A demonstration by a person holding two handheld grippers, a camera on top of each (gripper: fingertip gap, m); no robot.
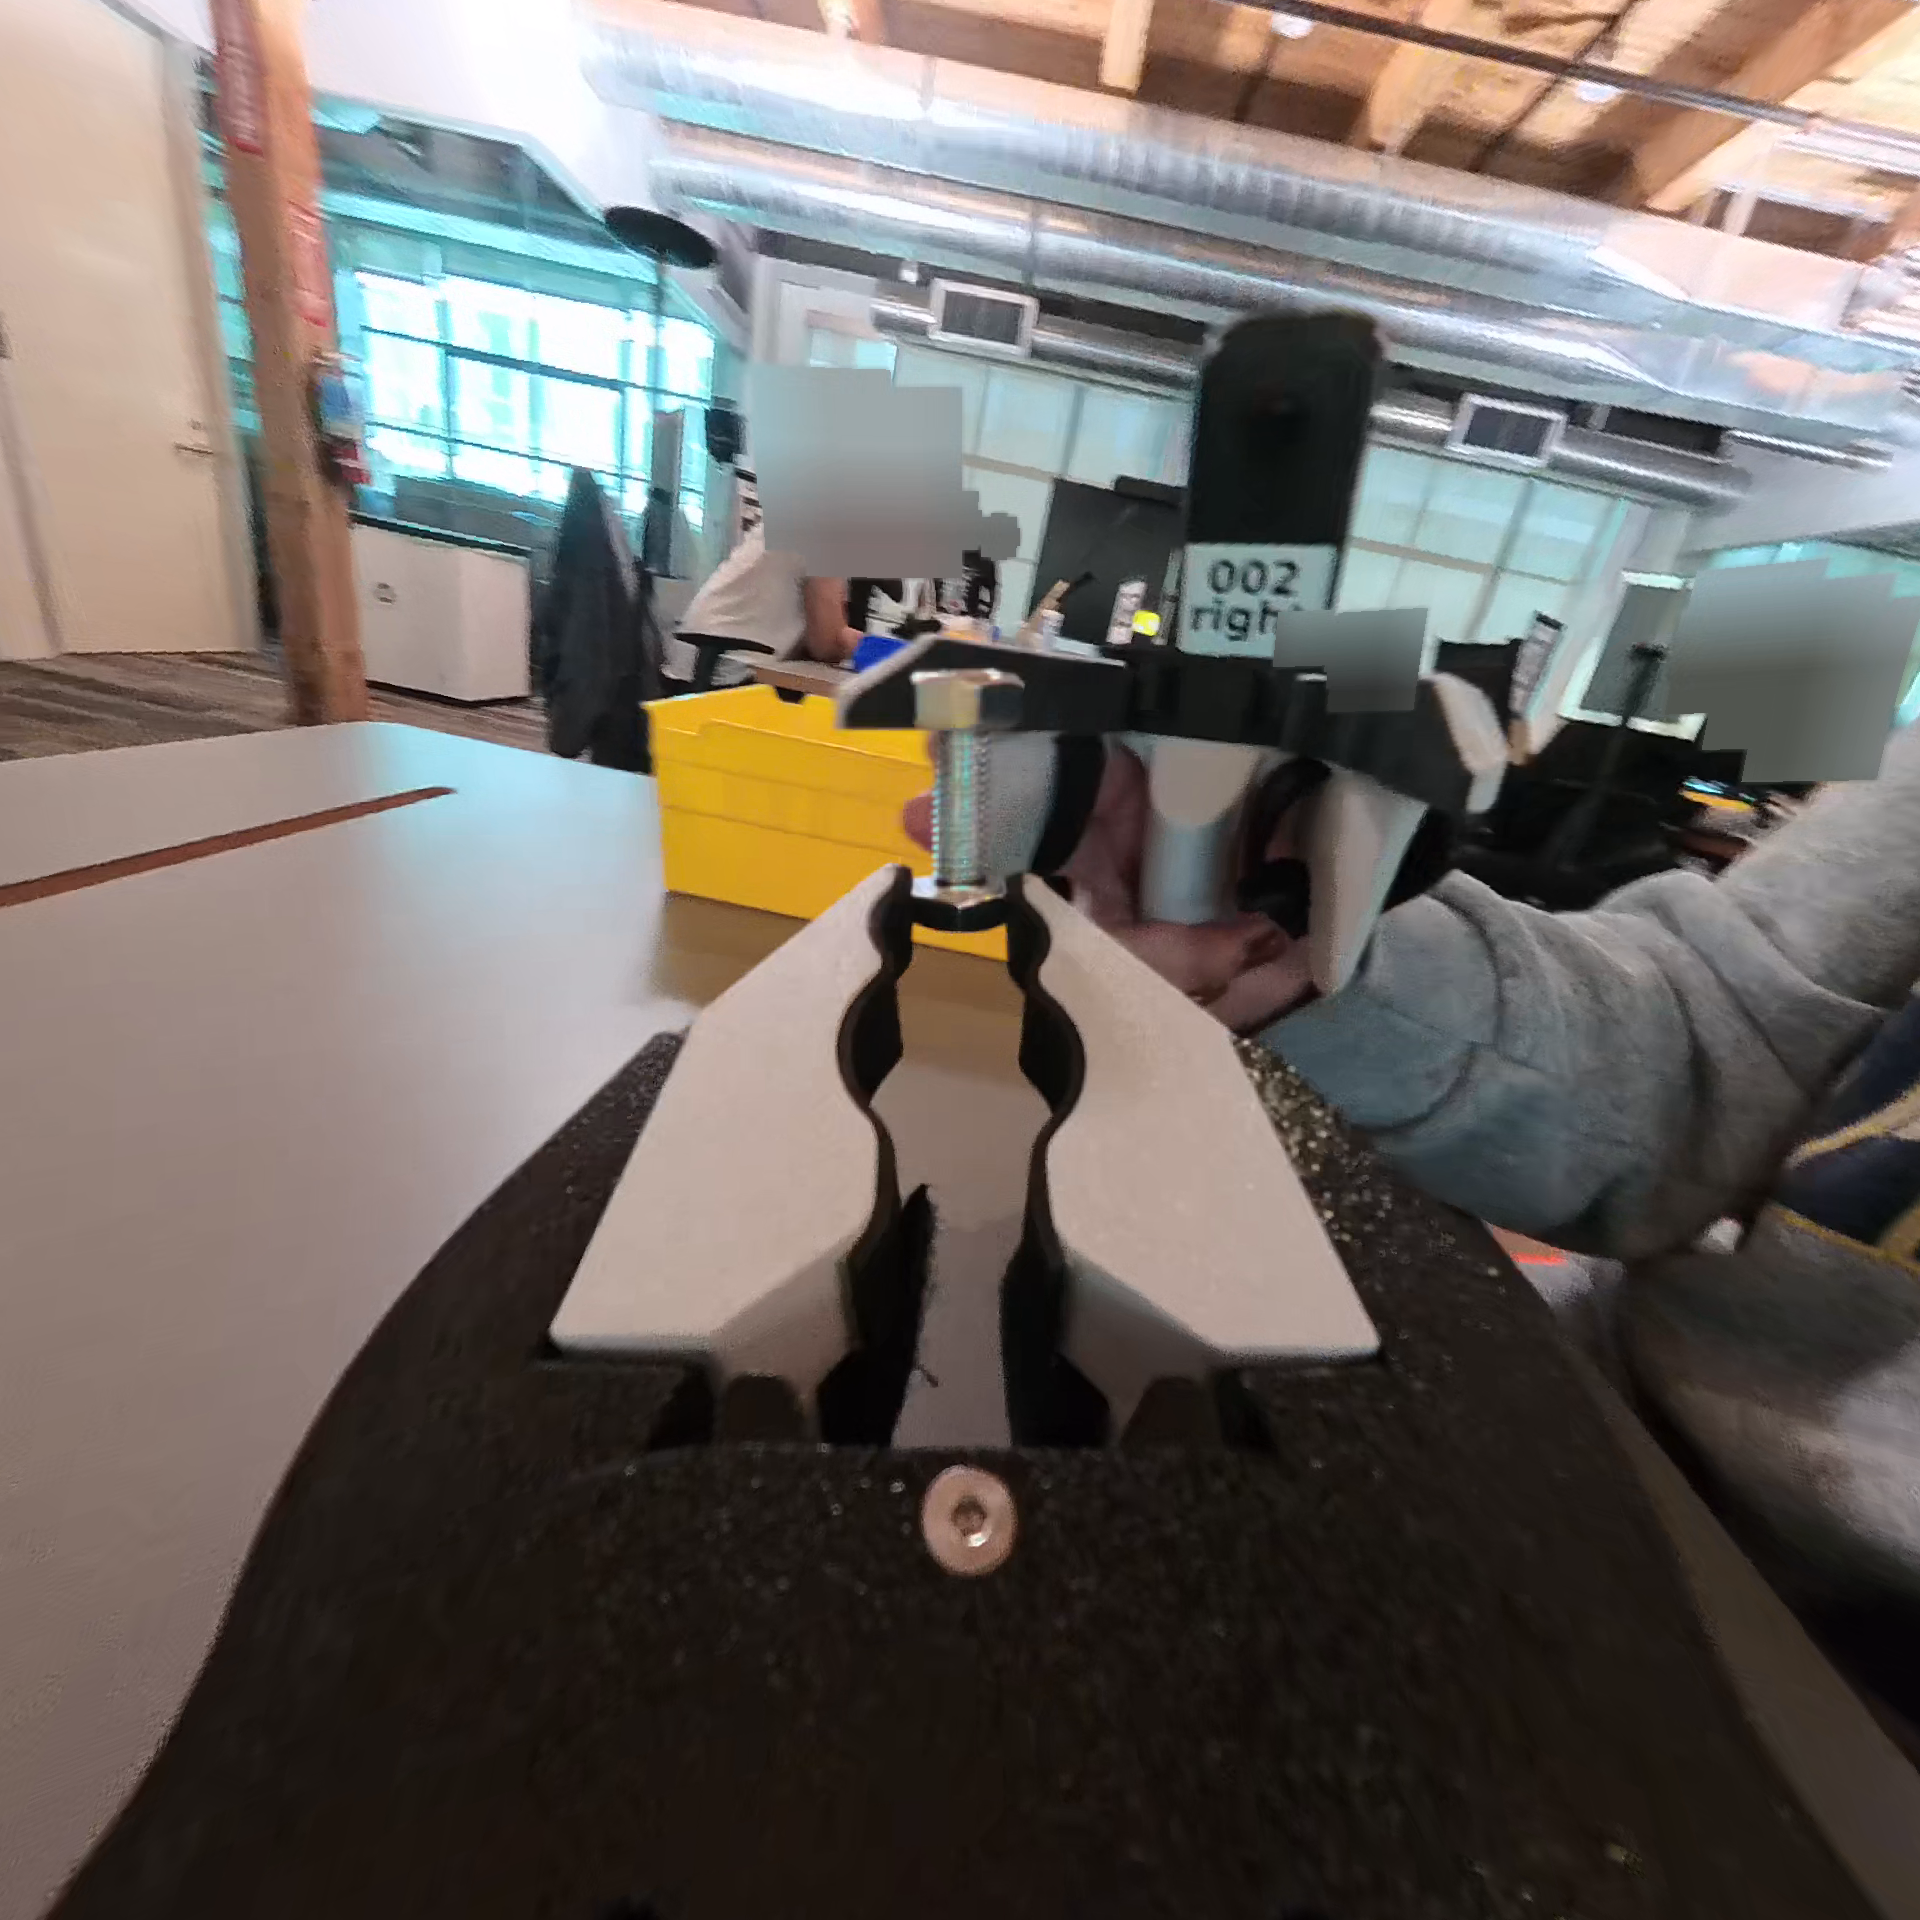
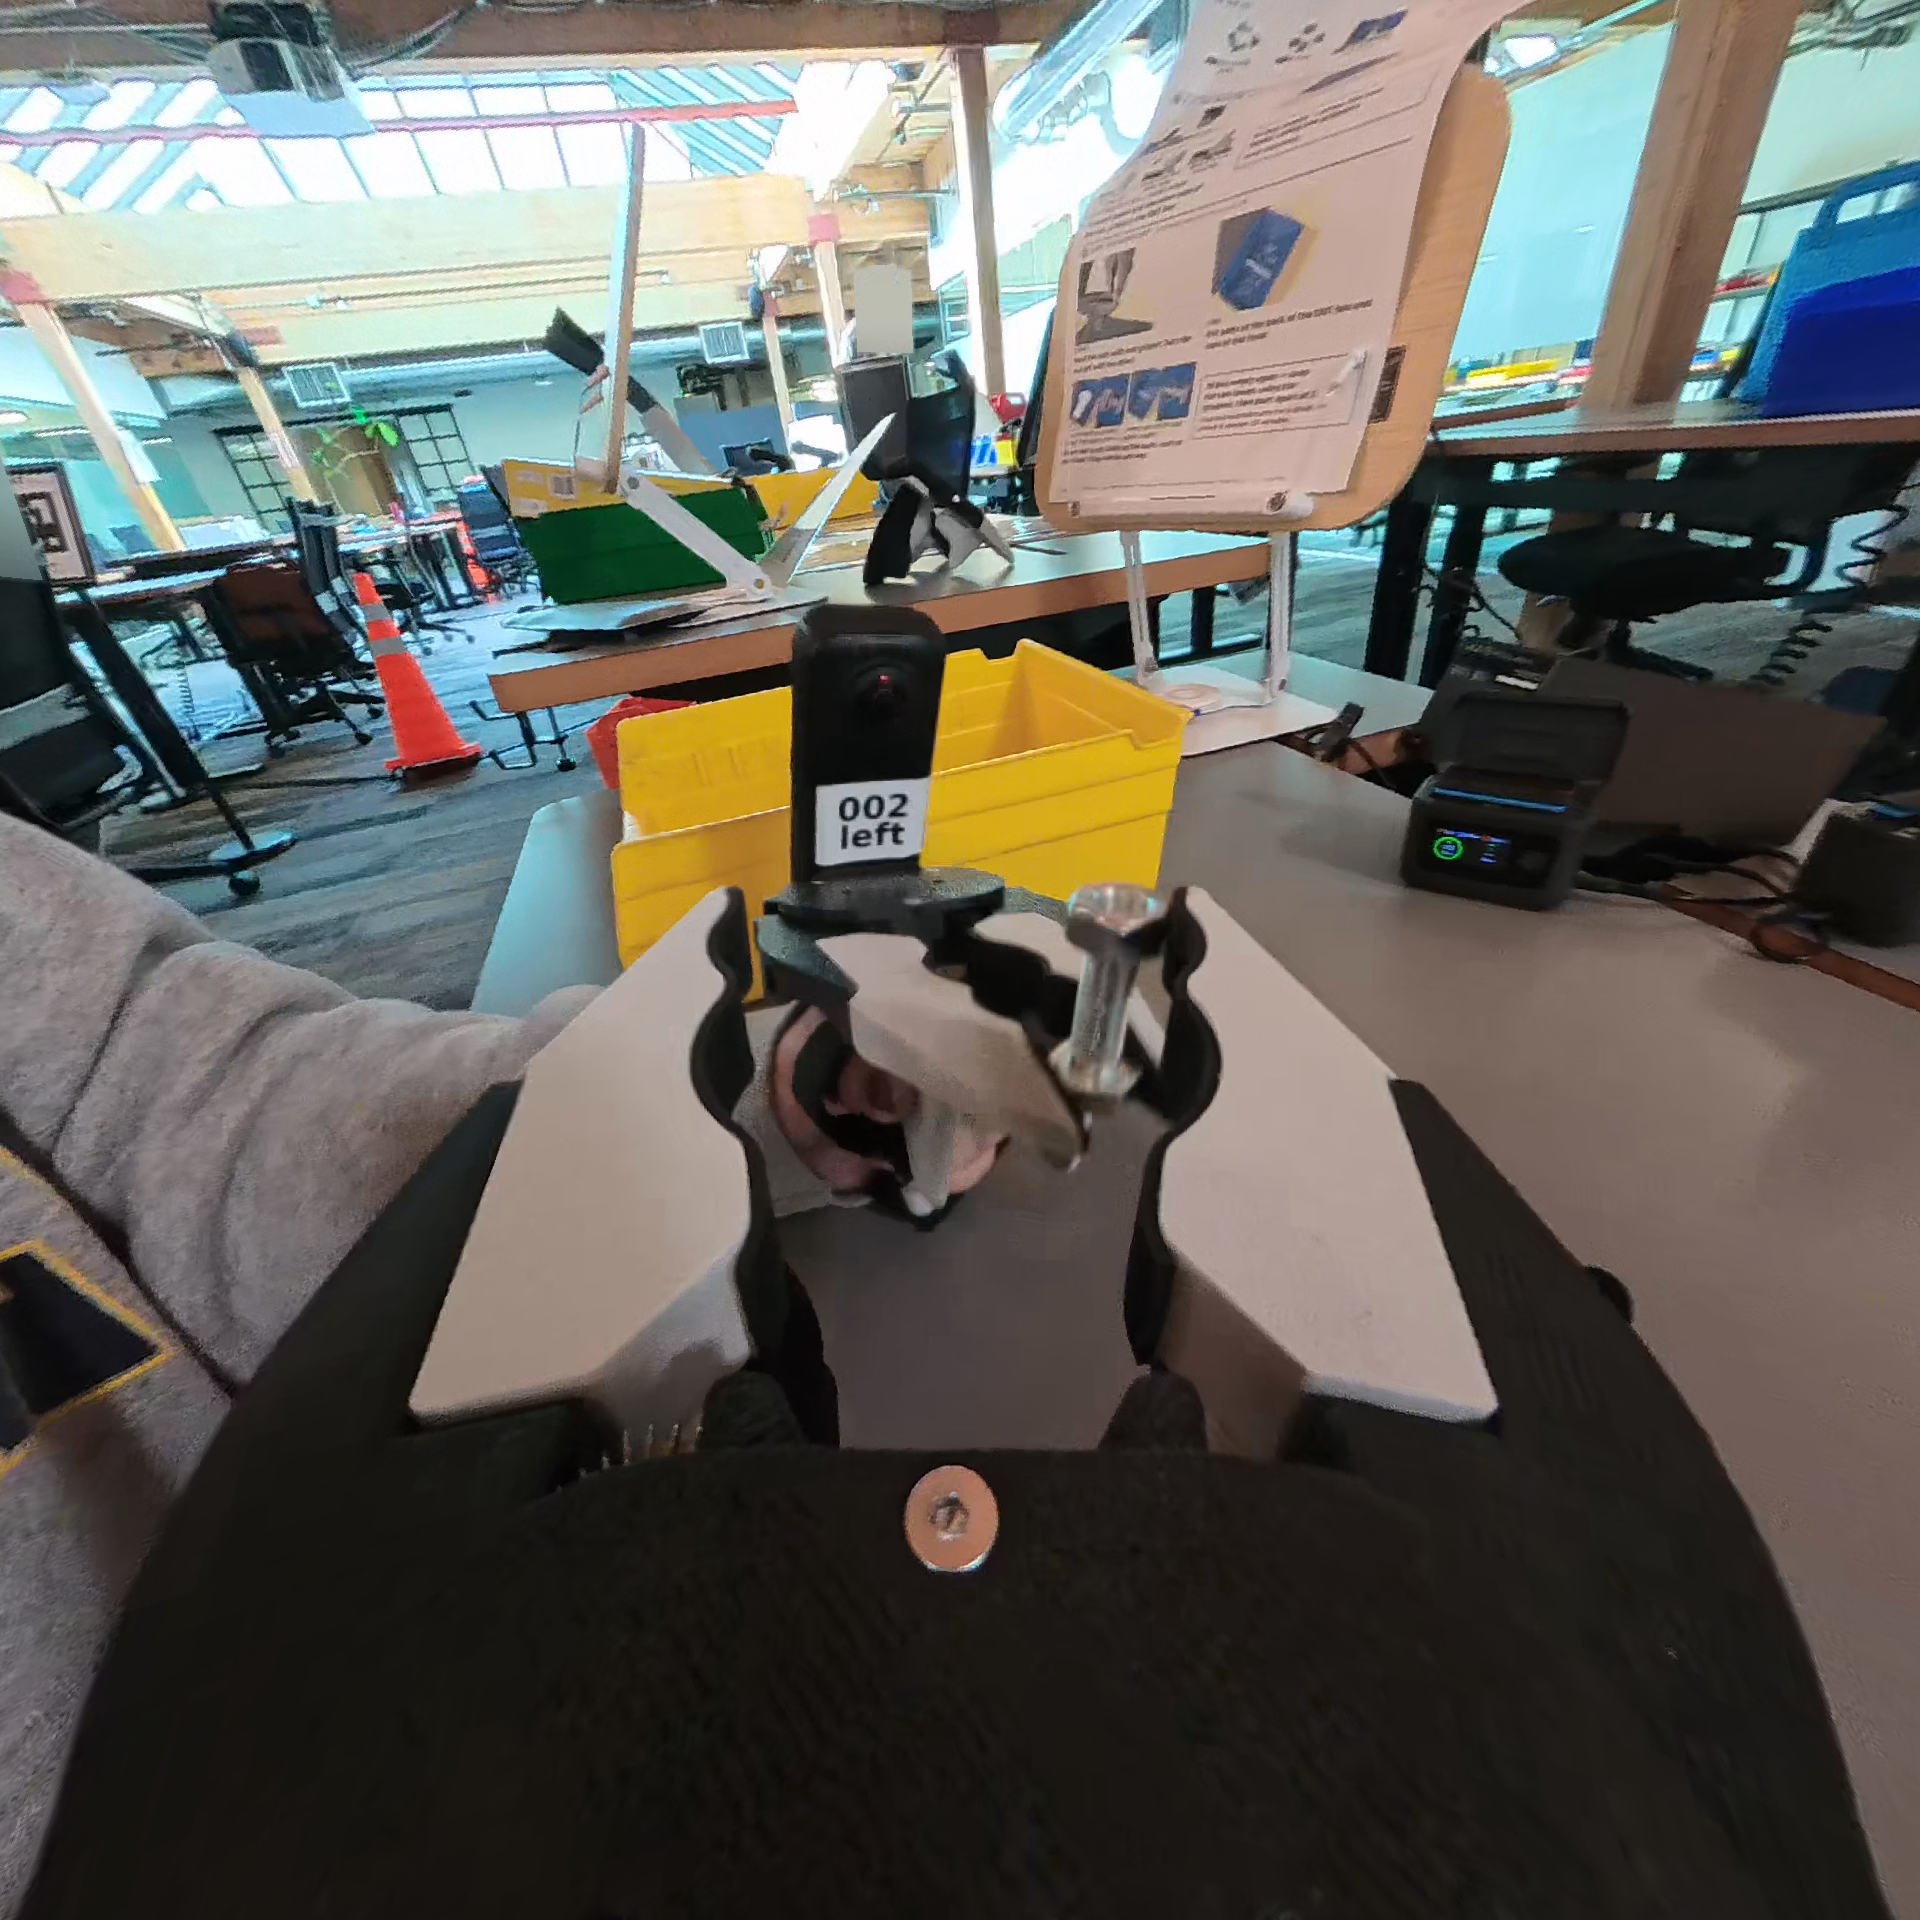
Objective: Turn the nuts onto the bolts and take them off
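My left gripper [image 1: 961,902] is shut on a silver nut [image 1: 962,900] at its fingertips, held above the table. A silver bolt [image 1: 961,805] stands upright in the nut, with its square head [image 1: 966,694] on top. In the right wrist view the bolt [image 2: 1099,992] and nut [image 2: 1091,1075] sit close against my right gripper's right-hand finger [image 2: 1195,997]. My right gripper [image 2: 956,925] is open, its jaws wide apart around the bolt head [image 2: 1117,909]. The left gripper's fingers [image 2: 966,1049] reach in from the far side.
A yellow bin [image 2: 1039,769] stands on the grey table [image 2: 1558,1091] just behind the grippers; it also shows in the left wrist view [image 1: 769,800]. A small black device [image 2: 1496,821] sits at the right. A document stand [image 2: 1226,260] is behind. Grey sleeves [image 1: 1610,1039] frame the sides. The small black device [image 2: 1496,821] is about equally far from each gripper, around 35 cm.
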